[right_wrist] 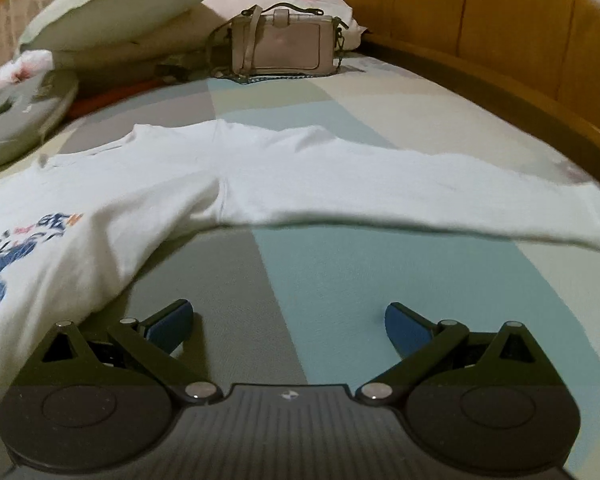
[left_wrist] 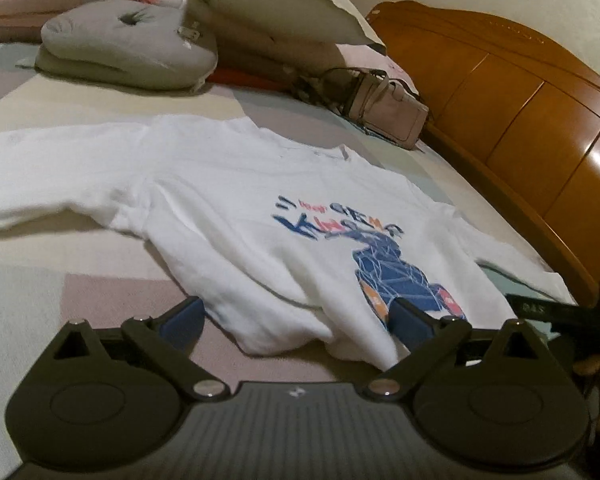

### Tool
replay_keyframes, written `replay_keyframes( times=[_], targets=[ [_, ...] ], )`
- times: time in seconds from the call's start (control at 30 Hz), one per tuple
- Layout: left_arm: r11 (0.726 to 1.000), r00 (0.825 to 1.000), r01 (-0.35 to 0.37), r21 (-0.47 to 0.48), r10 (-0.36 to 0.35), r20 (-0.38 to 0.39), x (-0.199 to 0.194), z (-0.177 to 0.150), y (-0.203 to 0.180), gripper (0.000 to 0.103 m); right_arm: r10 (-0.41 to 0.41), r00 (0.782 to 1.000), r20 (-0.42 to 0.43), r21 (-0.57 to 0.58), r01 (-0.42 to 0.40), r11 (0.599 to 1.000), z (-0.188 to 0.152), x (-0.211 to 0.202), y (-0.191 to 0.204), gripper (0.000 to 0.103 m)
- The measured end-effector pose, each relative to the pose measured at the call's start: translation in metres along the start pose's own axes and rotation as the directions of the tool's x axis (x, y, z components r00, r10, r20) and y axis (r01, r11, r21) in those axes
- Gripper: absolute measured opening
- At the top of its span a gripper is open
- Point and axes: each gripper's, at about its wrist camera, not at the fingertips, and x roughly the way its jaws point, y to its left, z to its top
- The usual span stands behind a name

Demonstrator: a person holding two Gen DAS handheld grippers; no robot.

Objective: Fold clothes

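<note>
A white long-sleeved shirt (left_wrist: pixel 236 216) with a blue and orange print (left_wrist: pixel 384 264) lies face up and spread out on the bed. My left gripper (left_wrist: pixel 296 318) is open, its blue pads straddling the shirt's bunched lower hem. One sleeve (left_wrist: pixel 40 176) stretches left in the left wrist view. In the right wrist view the same shirt (right_wrist: pixel 100 208) lies at the left and its other sleeve (right_wrist: pixel 420 200) runs right. My right gripper (right_wrist: pixel 288 328) is open over bare bedsheet, just short of that sleeve, with nothing between its fingers.
The patchwork bedsheet (right_wrist: pixel 340 280) covers the bed. A beige handbag (right_wrist: pixel 284 44) stands at the far end by pillows (right_wrist: pixel 120 4). A grey cushion (left_wrist: pixel 128 52) lies far left. The wooden bed board (left_wrist: pixel 520 100) runs along the right. The other gripper's black body (left_wrist: pixel 572 304) shows at right.
</note>
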Motion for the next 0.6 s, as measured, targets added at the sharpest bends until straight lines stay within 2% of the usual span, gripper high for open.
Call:
replay_keyframes(
  times=[0.07,0.17,0.37,0.4,0.47,0.6],
  targets=[
    [1.0,1.0,-0.013,0.001,0.013,0.011,-0.004,0.003,0.004,0.098,-0.01,1.0,0.006,-0.009,0.01,1.0,0.004,0.006,0.005,0.103],
    [0.996,0.996,-0.09,0.006,0.09,0.006,-0.007,0.003,0.007,0.098,-0.001,1.0,0.032,-0.039,0.003,0.999,0.004,0.012,0.008,0.103],
    [0.983,0.983,-0.182,0.015,0.182,0.017,-0.019,0.007,-0.012,0.098,0.045,0.999,0.027,-0.033,-0.045,0.998,0.004,0.007,0.001,0.103],
    [0.983,0.983,-0.181,0.021,0.181,0.008,-0.019,0.01,-0.019,0.098,0.053,0.998,0.022,-0.022,-0.053,0.998,0.005,0.005,0.0,0.103],
    [0.987,0.987,-0.154,0.052,0.151,0.054,-0.02,0.013,-0.039,0.098,0.092,0.996,0.007,-0.003,-0.092,0.996,0.009,0.001,-0.001,0.103],
    [0.989,0.995,-0.091,0.118,0.087,0.038,0.002,0.018,-0.077,0.099,0.245,0.969,-0.02,0.087,-0.242,0.966,0.014,-0.012,-0.006,0.103]
  ],
)
